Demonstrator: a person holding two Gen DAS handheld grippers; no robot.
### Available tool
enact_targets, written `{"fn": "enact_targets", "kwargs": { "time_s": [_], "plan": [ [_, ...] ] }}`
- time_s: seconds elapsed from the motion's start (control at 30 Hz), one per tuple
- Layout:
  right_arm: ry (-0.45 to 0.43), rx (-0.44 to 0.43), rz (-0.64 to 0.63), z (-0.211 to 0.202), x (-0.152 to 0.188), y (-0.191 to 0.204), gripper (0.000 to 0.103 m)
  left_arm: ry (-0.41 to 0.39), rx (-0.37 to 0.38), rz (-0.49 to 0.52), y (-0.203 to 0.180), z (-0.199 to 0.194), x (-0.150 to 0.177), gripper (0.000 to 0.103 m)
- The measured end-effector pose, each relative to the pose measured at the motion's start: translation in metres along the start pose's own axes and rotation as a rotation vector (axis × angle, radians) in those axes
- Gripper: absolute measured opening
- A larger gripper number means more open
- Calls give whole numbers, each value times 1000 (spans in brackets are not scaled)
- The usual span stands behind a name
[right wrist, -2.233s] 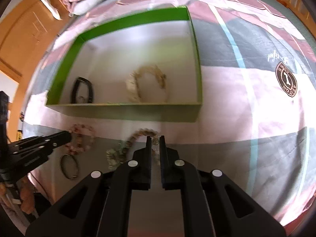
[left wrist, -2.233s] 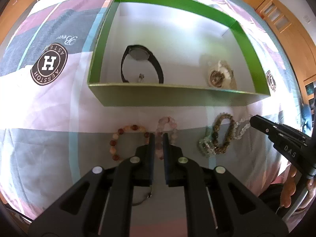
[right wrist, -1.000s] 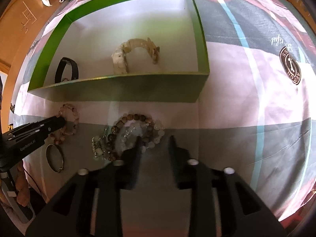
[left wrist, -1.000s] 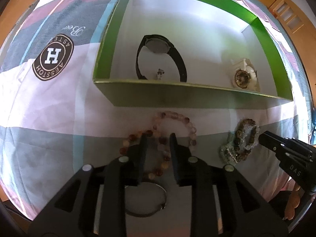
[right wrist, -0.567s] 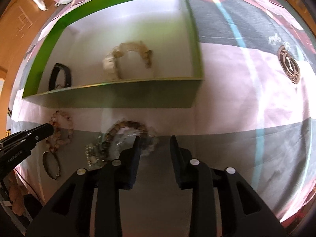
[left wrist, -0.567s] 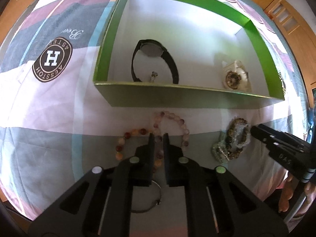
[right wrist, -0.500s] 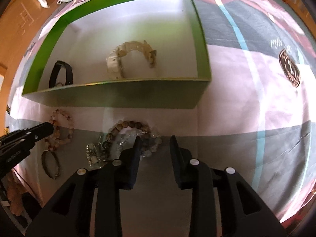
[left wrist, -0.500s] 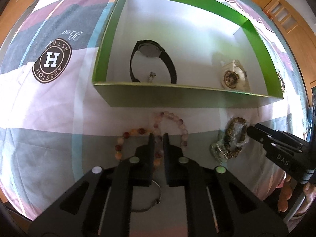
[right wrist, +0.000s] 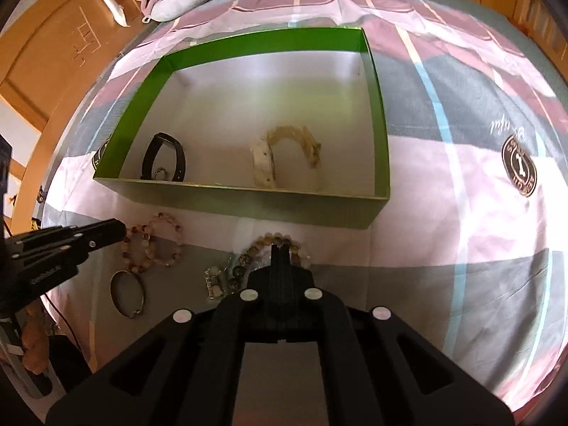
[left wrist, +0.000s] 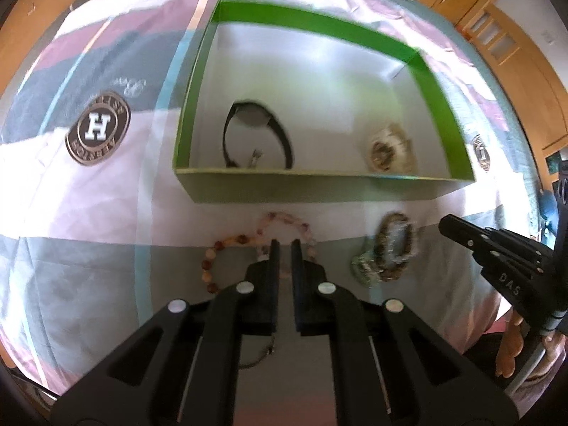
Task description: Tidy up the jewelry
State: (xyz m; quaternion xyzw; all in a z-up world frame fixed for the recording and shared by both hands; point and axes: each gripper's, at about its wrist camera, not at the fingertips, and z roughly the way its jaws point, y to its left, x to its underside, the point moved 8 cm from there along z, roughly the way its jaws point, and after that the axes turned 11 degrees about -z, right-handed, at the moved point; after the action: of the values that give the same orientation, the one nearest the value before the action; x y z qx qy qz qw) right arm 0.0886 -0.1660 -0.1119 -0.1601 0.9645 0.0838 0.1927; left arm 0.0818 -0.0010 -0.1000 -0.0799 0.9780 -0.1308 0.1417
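Jewelry lies on the bed's patchwork bedsheet (right wrist: 443,184), just in front of the green cardboard box with a white floor (right wrist: 248,200). A brown beaded bracelet (right wrist: 280,239) sits tangled with a clear crystal bracelet (right wrist: 216,280); the right gripper (right wrist: 280,248) is clenched over this cluster, though whether it grasps a bead I cannot tell. Beside it lie two pink-and-amber beaded bracelets (left wrist: 280,218) with the left gripper (left wrist: 283,245) over them, fingers slightly parted around a strand. Inside the box rest a black wristwatch (left wrist: 257,135) and a cream-coloured watch (right wrist: 284,156). A thin metal bangle (right wrist: 127,294) lies nearest.
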Motion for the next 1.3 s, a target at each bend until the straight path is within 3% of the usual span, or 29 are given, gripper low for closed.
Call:
{"fn": "enact_targets", "kwargs": {
  "time_s": [0.1,0.17,0.23,0.27,0.37,0.43,0.47,0.53,0.57,0.67,0.8,0.97,1.3],
  "plan": [
    [53,21,20,20,5,-10,0,-8,-6,6,-1,-2,0,6],
    [98,10,57,32,9,-17,7,12,-28,-10,7,5,1,6],
    [116,0,82,40,11,-22,22,34,-49,-39,16,16,0,6],
    [120,0,96,43,11,-25,24,42,-57,-46,19,21,-1,7],
    [128,3,107,49,10,-26,24,58,-76,-61,25,32,-2,7],
    [132,22,85,51,10,-25,23,62,-82,-58,26,36,-3,15],
    [132,37,70,57,6,-18,21,61,-86,-57,26,37,-3,17],
    [129,44,54,54,6,-15,7,62,-97,-53,26,39,-3,23],
    [127,20,59,53,6,-13,7,64,-100,-51,26,41,-3,23],
    [103,-9,70,42,3,-13,7,72,-100,-46,24,43,-1,23],
    [72,-35,73,28,-1,-12,7,85,-102,-43,17,52,-1,10],
    [47,-64,64,19,-7,-3,7,69,-100,-23,9,50,0,7],
    [-68,-105,21,-35,-15,-1,7,-52,45,-18,-10,-12,-11,8]
  ]
}}
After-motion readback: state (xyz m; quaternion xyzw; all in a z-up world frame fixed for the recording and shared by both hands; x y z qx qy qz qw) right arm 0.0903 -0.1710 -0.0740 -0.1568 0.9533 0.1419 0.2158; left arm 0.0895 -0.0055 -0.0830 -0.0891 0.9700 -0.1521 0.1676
